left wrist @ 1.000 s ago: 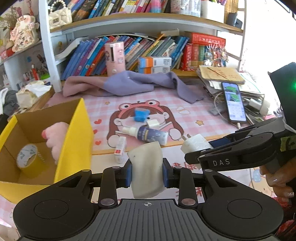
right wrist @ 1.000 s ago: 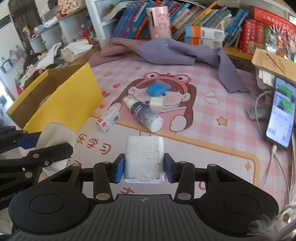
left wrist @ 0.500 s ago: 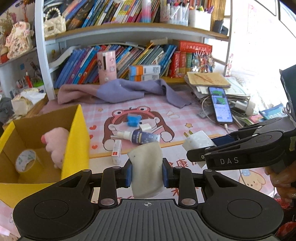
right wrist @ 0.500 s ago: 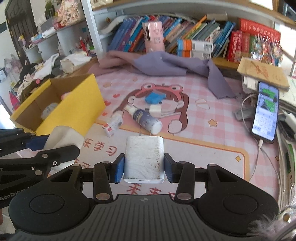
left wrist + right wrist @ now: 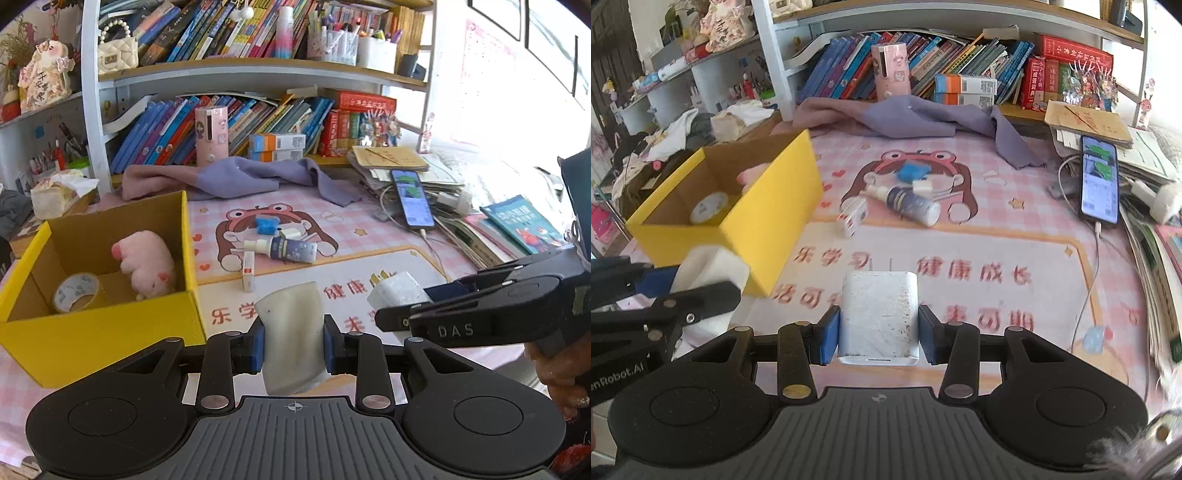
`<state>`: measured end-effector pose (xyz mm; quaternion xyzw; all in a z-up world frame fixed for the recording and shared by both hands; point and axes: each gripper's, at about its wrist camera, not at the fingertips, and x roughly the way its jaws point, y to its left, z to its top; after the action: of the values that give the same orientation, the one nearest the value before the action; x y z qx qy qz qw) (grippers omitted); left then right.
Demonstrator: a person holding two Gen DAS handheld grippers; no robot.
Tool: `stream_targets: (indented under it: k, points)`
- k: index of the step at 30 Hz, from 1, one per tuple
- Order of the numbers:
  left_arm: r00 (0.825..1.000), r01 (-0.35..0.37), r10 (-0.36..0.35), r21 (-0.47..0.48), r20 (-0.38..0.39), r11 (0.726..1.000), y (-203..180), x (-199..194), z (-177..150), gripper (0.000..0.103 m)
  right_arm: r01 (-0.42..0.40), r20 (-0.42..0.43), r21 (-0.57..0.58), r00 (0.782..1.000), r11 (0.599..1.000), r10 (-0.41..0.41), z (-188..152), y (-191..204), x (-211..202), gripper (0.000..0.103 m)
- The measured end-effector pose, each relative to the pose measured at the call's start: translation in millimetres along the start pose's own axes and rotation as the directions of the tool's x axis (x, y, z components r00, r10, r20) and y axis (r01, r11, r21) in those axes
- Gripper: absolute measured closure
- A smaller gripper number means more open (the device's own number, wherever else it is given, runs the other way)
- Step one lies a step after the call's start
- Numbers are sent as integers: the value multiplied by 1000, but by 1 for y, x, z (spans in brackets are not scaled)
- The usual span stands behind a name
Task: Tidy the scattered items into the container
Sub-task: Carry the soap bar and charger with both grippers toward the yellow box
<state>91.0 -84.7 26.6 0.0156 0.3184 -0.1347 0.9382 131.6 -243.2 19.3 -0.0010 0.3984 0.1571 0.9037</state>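
Yellow box point(image 5: 110, 328) sits front-left of left gripper point(image 5: 293, 345), clamped on pale soft pad point(image 5: 290, 332); nearer arm, so prob. drops first. Right gripper point(image 5: 878, 332) clamped on white charger point(image 5: 878, 314), prongs fwd, box well left.

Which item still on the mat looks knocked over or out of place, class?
The spray bottle lies on its side on the pink mat, with a small carton toppled beside it. Both remain outside the yellow box.
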Motion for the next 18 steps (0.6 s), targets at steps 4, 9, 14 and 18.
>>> stream_targets:
  k: [4, 9, 14, 18]
  points:
    - [1000, 23, -23, 10, 6, 1000, 10, -17, -12, 75, 27, 12, 28, 1000, 999, -27, -17, 19, -14, 62]
    - [999, 35, -35, 20, 7, 999, 23, -39, -29, 75, 33, 6, 53, 999, 998, -33, -35, 45, -23, 62]
    - [1000, 28, -28, 15, 6, 999, 36, -60, -43, 75, 17, 9, 39, 1000, 999, -18, -44, 72, -30, 62]
    - [1000, 15, -15, -7, 6, 1000, 47, -71, -52, 75, 5, -6, 23, 1000, 1000, -5, -48, 89, -30, 62]
